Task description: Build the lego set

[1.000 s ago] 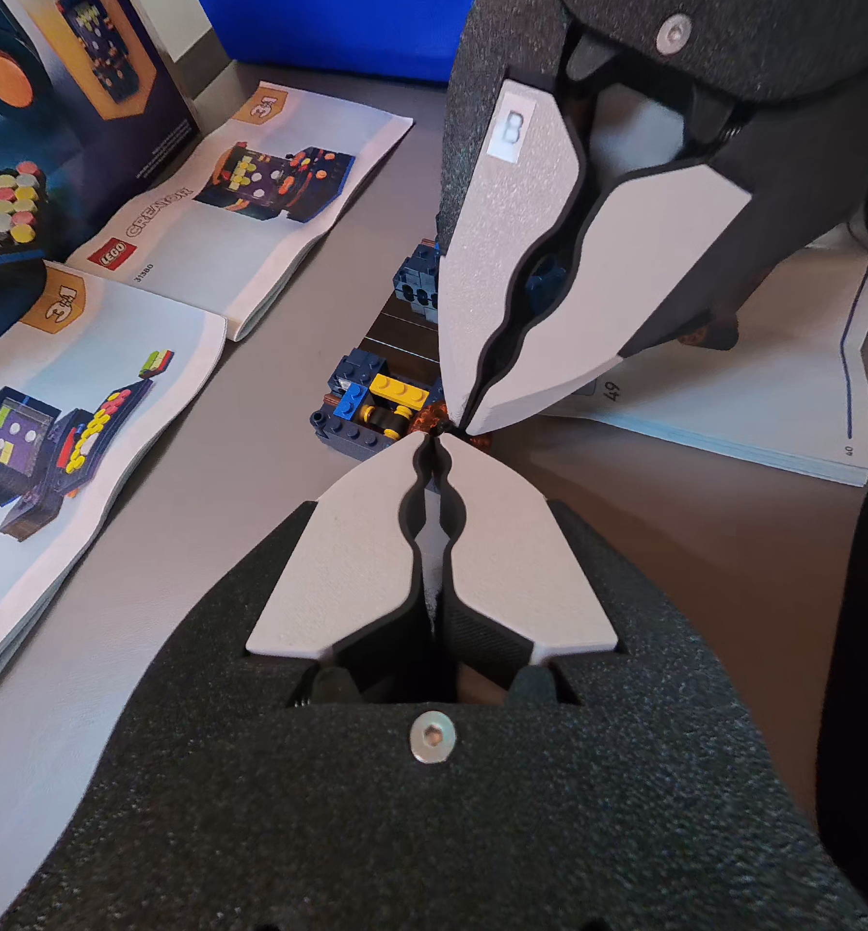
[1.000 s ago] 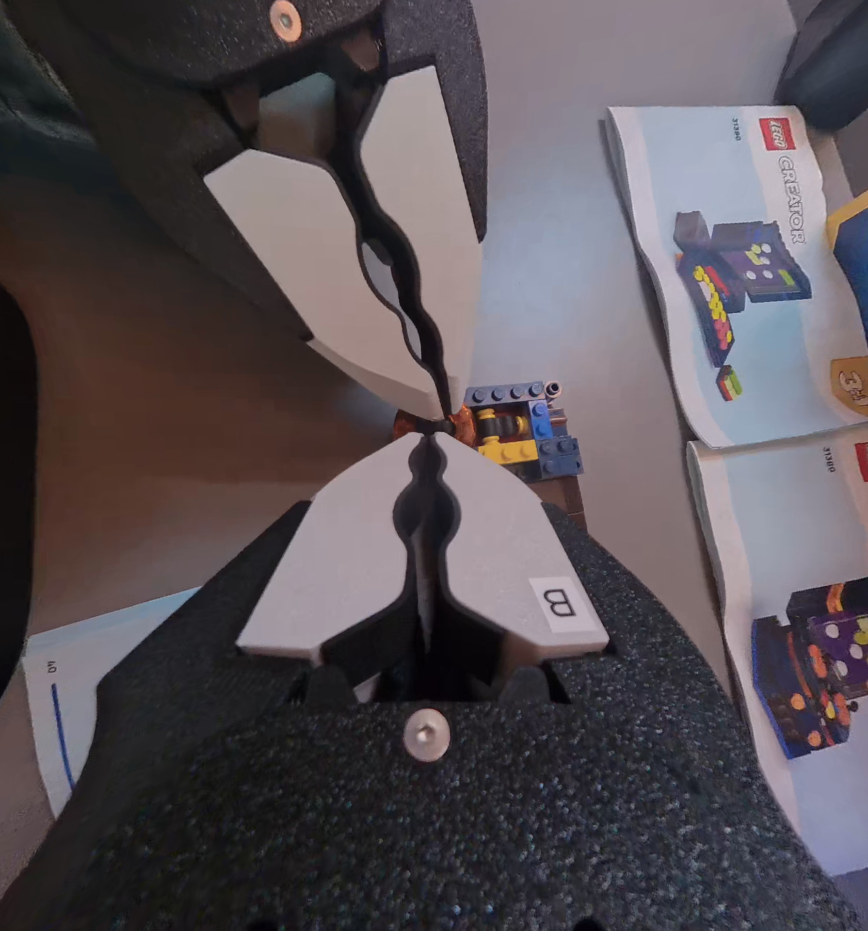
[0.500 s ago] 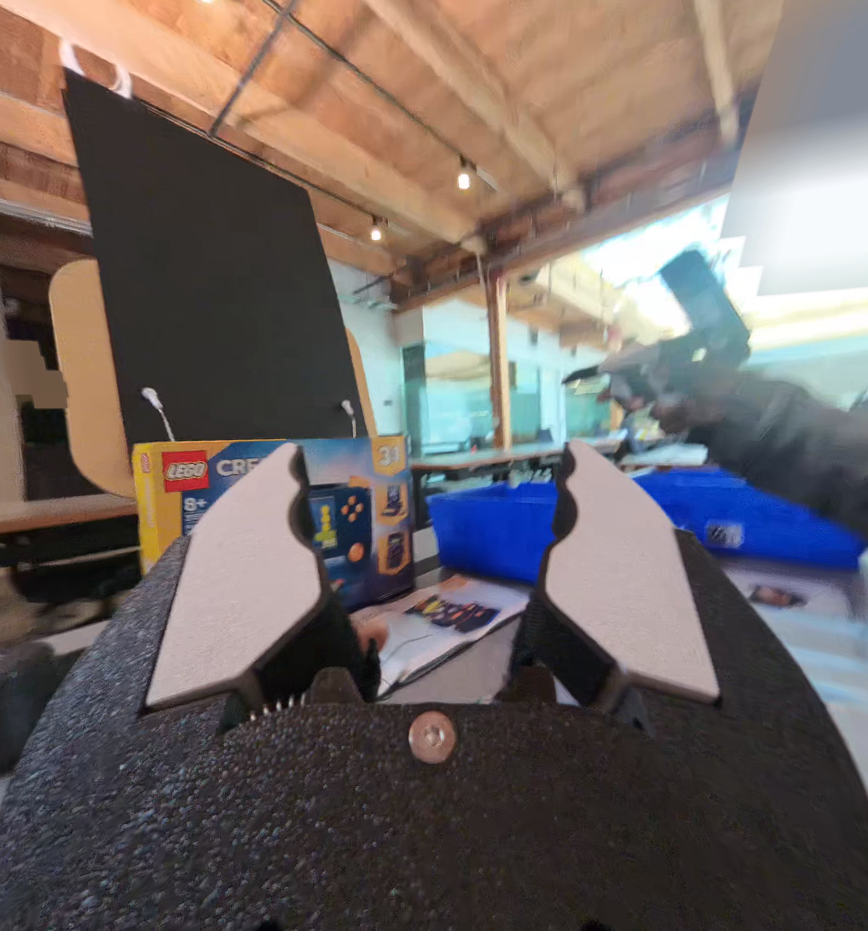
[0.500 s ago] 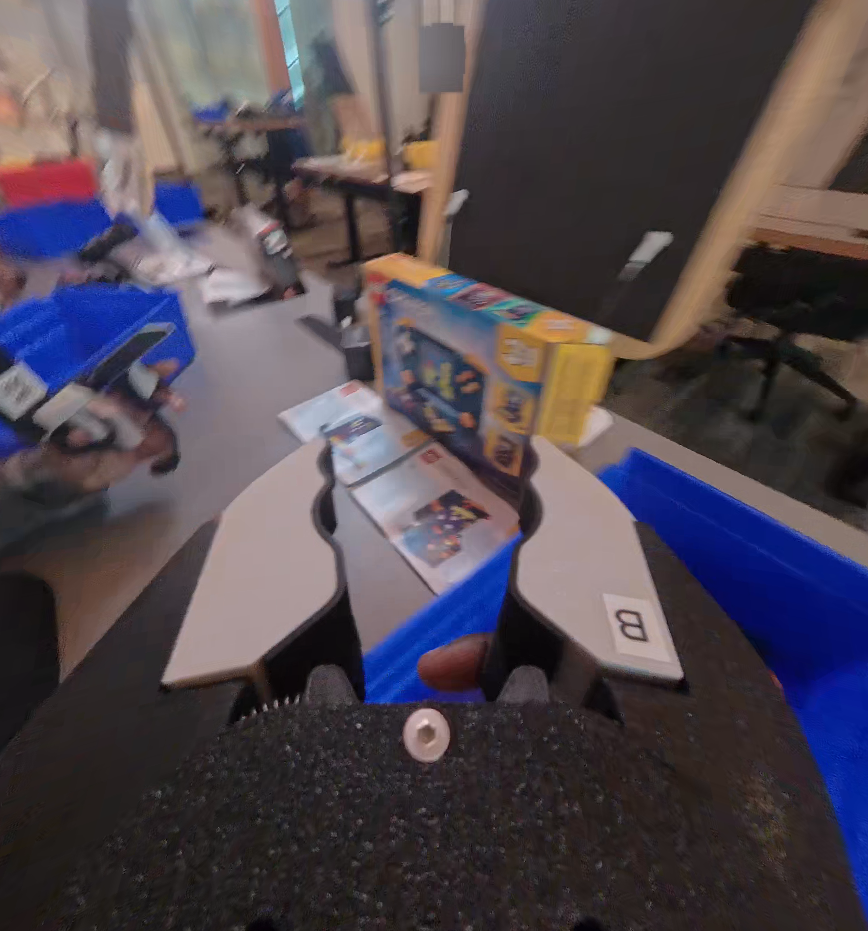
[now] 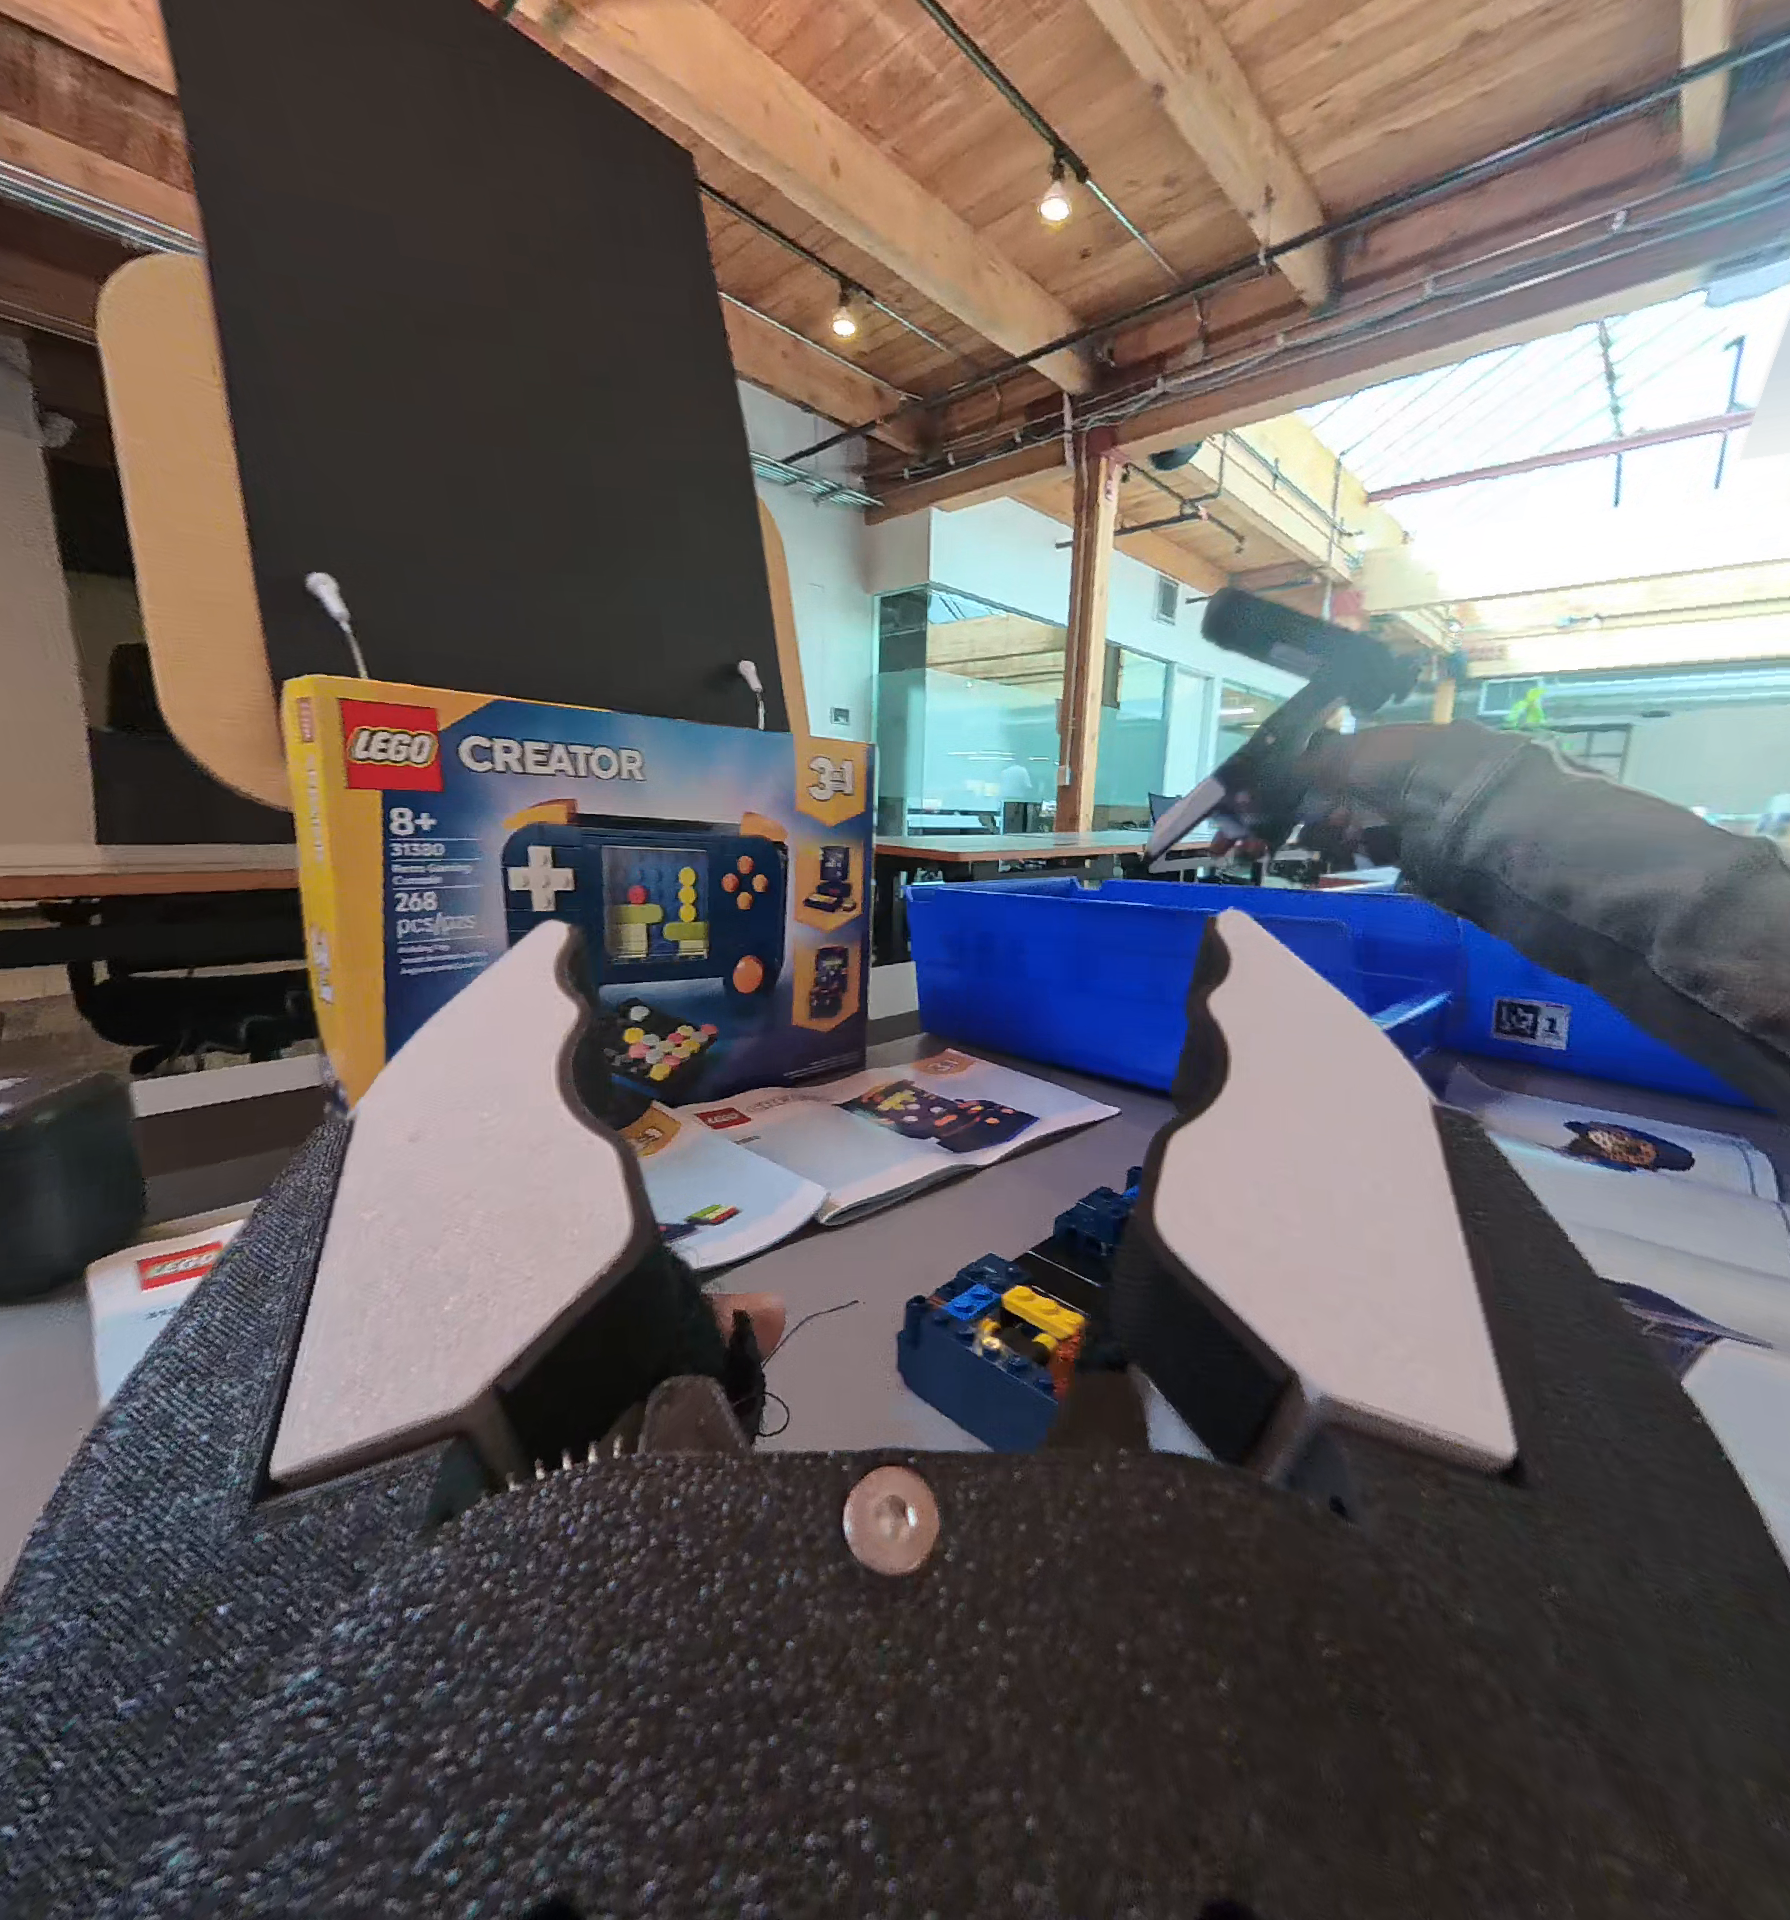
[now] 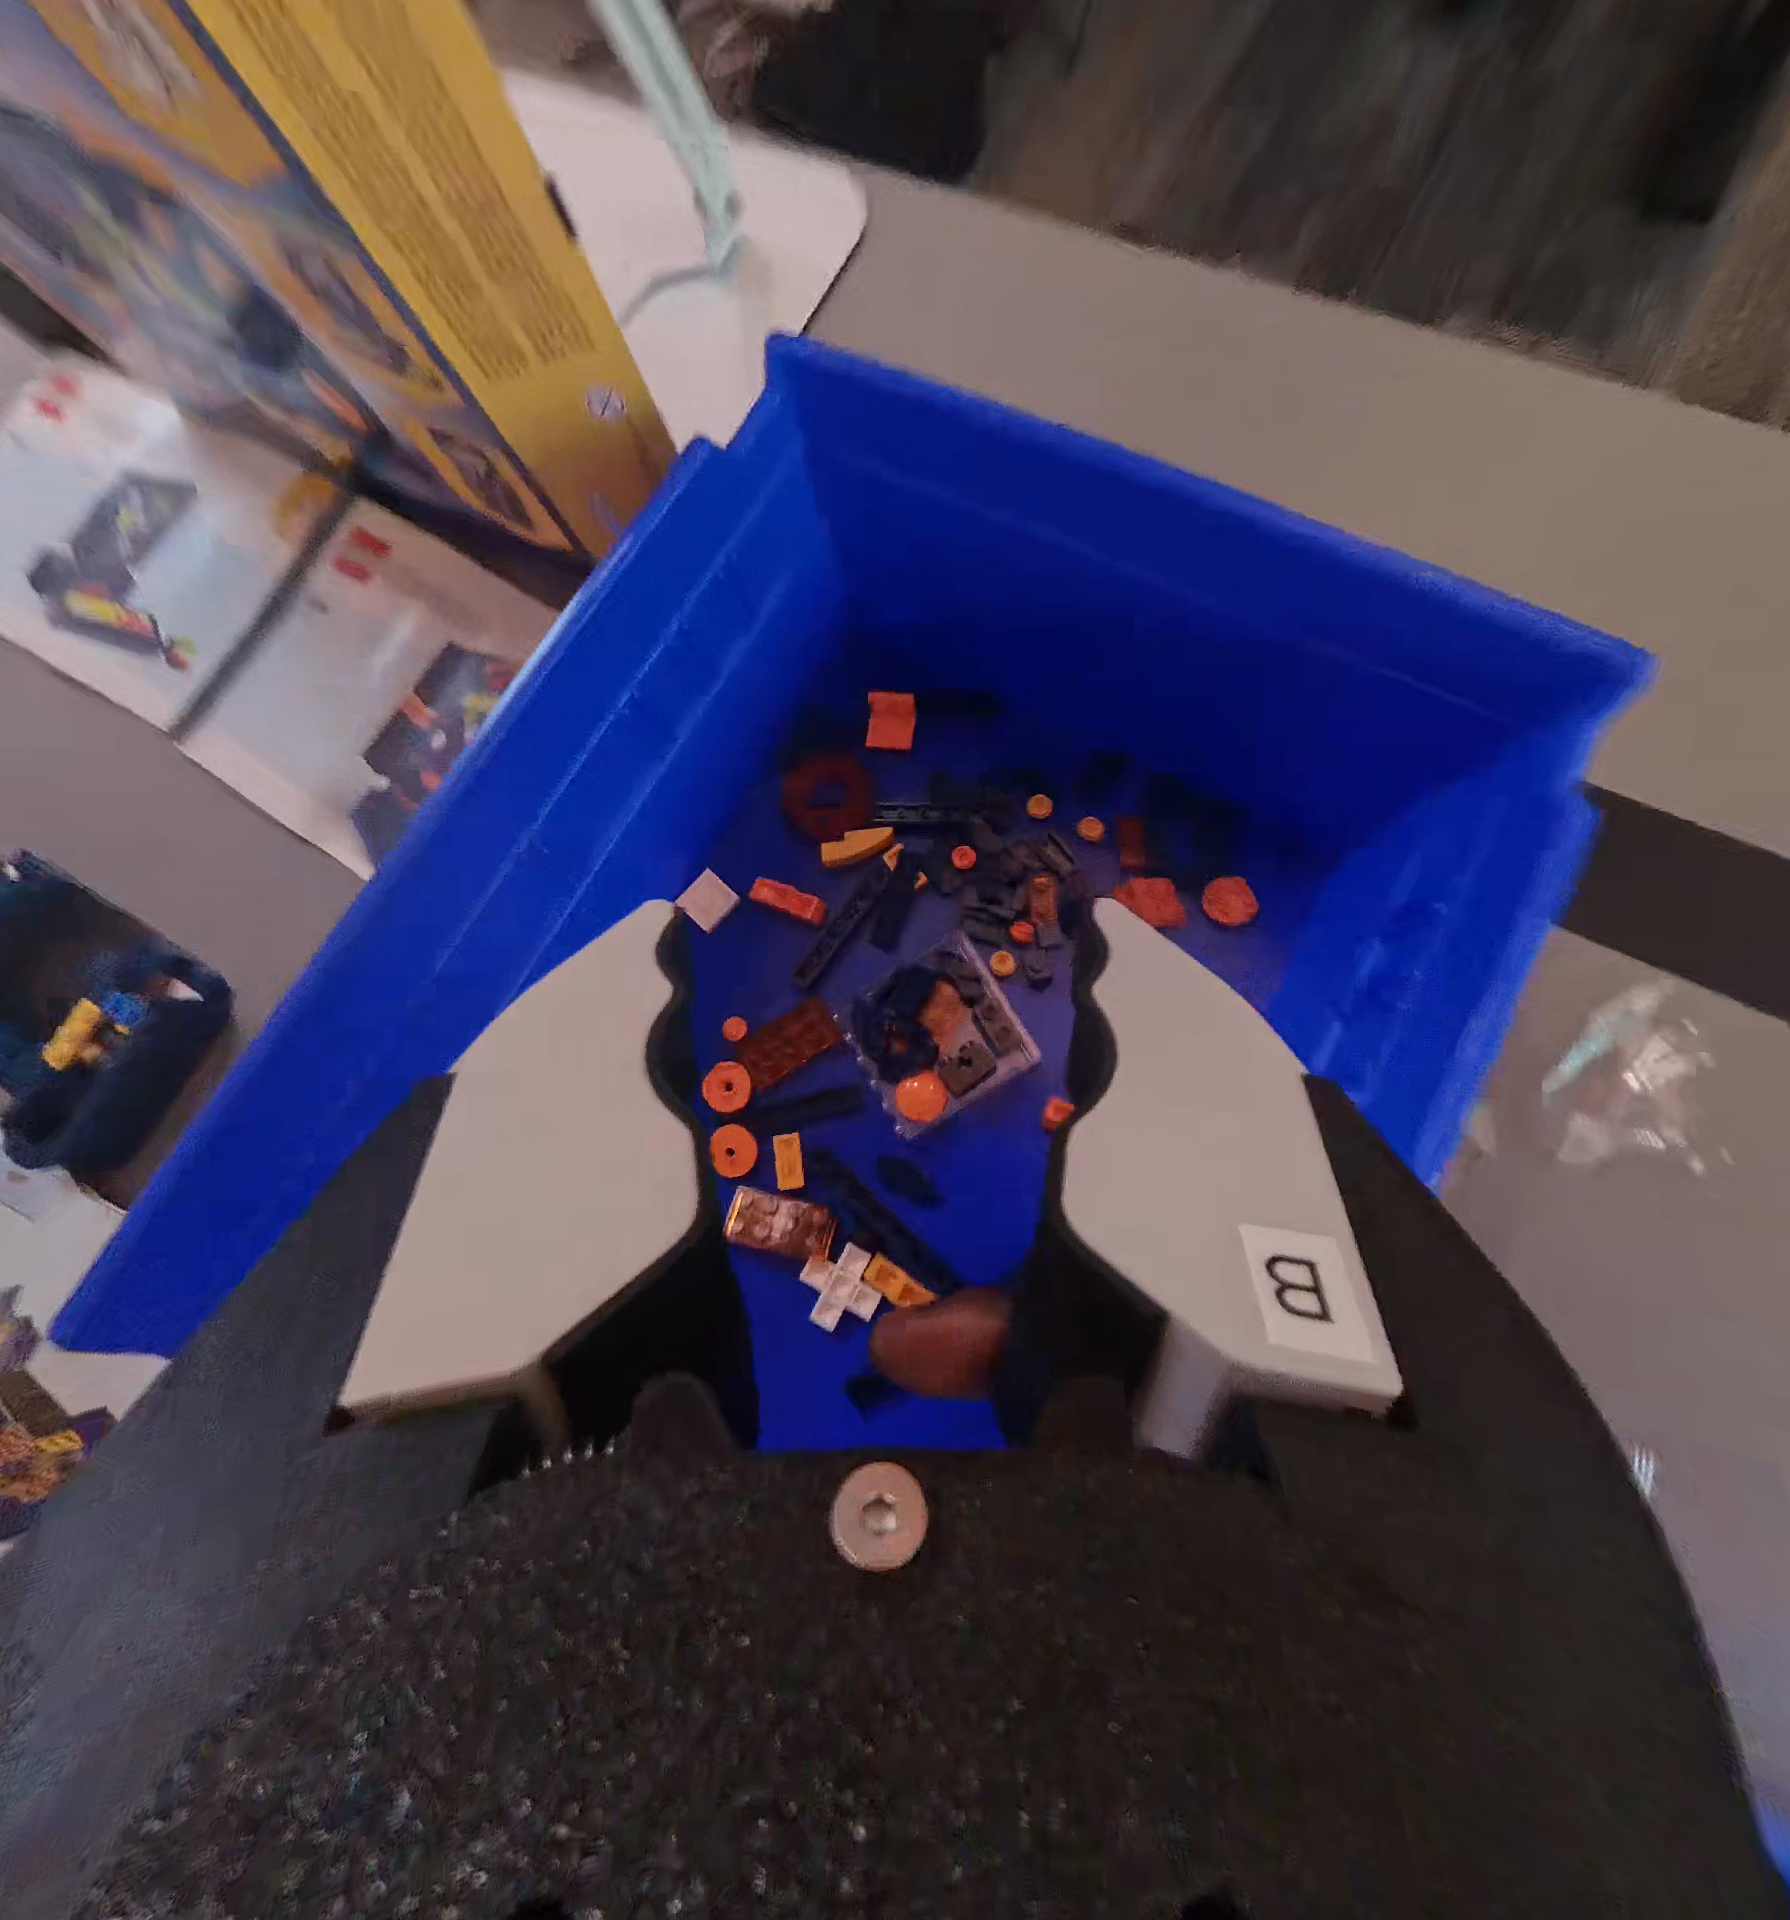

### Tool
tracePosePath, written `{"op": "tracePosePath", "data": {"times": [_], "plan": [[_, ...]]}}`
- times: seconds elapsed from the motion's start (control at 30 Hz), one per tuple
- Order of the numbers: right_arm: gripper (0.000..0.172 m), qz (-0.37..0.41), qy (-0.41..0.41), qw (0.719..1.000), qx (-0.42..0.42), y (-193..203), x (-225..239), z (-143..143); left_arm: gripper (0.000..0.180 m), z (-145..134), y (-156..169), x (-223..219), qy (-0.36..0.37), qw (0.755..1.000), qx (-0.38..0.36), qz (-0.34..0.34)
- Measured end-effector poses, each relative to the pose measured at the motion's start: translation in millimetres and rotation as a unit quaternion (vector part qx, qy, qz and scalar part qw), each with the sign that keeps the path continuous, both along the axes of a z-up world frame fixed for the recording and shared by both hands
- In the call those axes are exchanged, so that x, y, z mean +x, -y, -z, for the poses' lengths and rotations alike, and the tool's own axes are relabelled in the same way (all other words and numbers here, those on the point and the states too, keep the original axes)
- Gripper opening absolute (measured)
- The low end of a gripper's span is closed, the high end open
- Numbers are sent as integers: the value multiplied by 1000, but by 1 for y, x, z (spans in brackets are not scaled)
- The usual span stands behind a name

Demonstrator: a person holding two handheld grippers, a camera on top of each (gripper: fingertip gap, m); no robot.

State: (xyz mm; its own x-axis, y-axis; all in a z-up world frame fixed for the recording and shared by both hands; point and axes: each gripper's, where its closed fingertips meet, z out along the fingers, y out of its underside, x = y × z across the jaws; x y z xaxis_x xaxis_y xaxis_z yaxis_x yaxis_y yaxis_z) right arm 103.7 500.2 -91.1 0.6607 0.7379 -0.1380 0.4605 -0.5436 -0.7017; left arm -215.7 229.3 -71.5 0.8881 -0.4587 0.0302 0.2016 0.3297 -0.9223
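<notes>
– Two claws, state?
– Both spread wide, nothing between the pads. Left gripper (image 5: 891, 930) hangs above the table, pointing at 12 towards the toy box (image 5: 579, 883). Right gripper (image 6: 883, 912) hovers over the blue bin (image 6: 662, 727), looking down into it.
– Brick model?
– One brick model (image 5: 984, 1340), dark blue with yellow bits, on the table just under the left claw, at 5 o'clock from its tips. Looks only partly built, I'd say; neither claw touches it.
– Loose pieces?
– Lots in the bin, orange and dark, too many to count, plus one small clear bag of pieces (image 6: 943, 1029).
– Rest, counted?
– One box, one bin, two closed booklets (image 5: 912, 1132) before the box, a third at 8 o'clock, one open booklet (image 5: 1649, 1195) at 3 o'clock.
</notes>
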Motion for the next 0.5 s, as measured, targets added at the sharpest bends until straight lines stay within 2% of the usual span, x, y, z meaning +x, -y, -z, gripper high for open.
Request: {"op": "tracePosePath", "data": {"times": [0.1,0.17,0.27,0.37,0.4,0.5], "plan": [[49,-71,33,996,-46,-12,-38,32,105,0,-1,-7,12,1000,-2,-4],[42,-107,42,990,-83,-18,-62,56,105,0,-1,-11,28,1000,-4,0],[44,-130,105,979,-113,-25,-72,92,103,-1,-1,-13,38,999,-3,3],[41,-147,132,973,-123,-24,-78,111,102,-1,-1,-12,39,999,-5,11],[32,-148,146,972,-109,-25,-78,115,102,-1,-1,-11,39,999,-6,14],[32,-162,160,970,-90,-24,-77,115,102,0,0,-8,34,999,-6,19]]}}
